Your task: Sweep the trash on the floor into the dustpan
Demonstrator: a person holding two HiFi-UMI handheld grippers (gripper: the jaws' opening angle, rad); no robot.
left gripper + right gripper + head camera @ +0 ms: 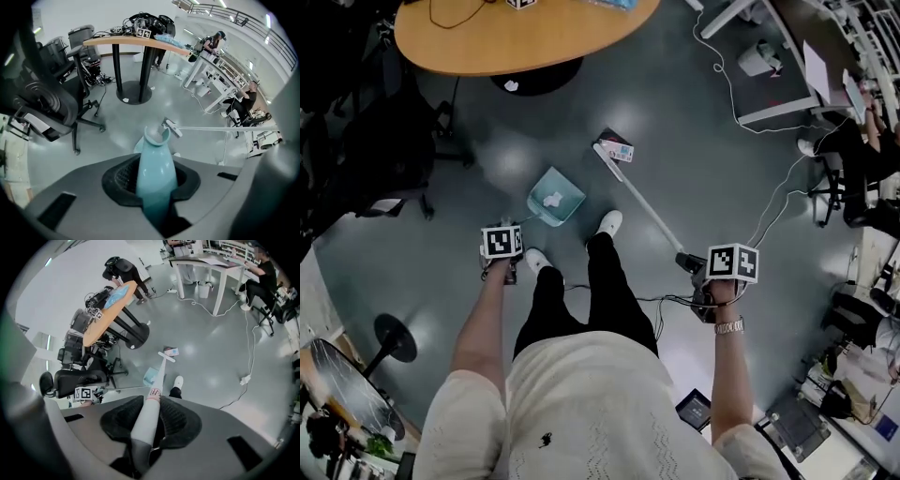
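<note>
The left gripper (155, 185) clamps the seemingly light turquoise plastic dustpan (567, 192) by its handle, the right gripper (149, 420) the stiff white broom pole (642, 202) near its top.

- I count two grippers, the left gripper (155, 183) and the right gripper (147, 423), with one marker cube (502, 241) on each.
- One teal dustpan (569, 212).
- One white broom (642, 204).
- Two pieces of trash that I can make out: one small box (617, 147) on the floor and one white scrap (551, 198) in the dustpan.
- Two white shoes (609, 222).
- One round wooden table (525, 37).
- Two other people (247, 99) by the desks, seen in the left gripper view.
</note>
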